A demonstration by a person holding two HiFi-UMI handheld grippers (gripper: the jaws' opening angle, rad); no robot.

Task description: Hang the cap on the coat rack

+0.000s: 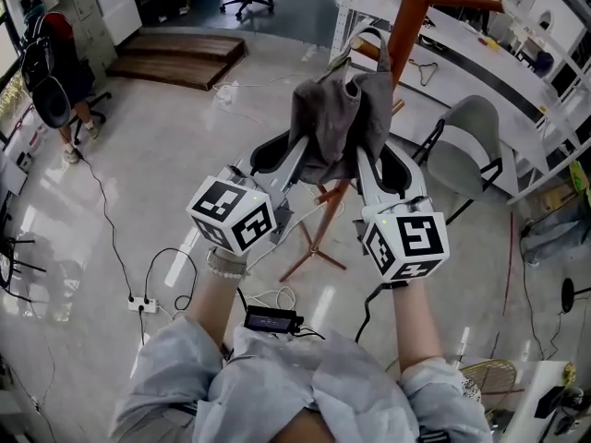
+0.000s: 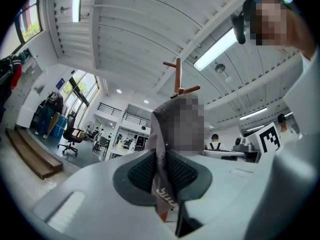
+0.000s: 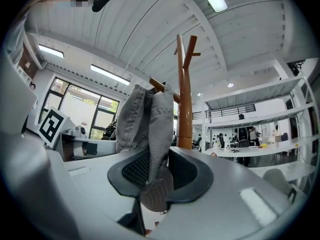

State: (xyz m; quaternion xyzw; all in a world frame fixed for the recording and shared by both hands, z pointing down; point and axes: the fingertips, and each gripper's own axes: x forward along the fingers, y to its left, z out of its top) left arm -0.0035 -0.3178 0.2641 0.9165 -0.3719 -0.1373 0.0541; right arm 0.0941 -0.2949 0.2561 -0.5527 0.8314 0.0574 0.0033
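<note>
Head view, looking steeply down: nearest the camera, two forearms reach forward from grey sleeves, each hand holding a gripper. The left gripper (image 1: 303,158) and right gripper (image 1: 363,161) rise side by side. Each has its jaws closed onto an edge of the grey cap (image 1: 340,118), which hangs bunched between them in the air. Both gripper views show a thin fold of fabric pinched between the dark pads. Just beyond the cap stands the orange-brown coat rack (image 1: 409,12), with one peg (image 1: 367,50) close to the cap's top; whether they touch cannot be told.

Likely risks: the pinched folds are thin, so a tug against the peg could pull the fabric free on one side and drop the cap. Pushing hard could also rock the rack's slender stand.
</note>
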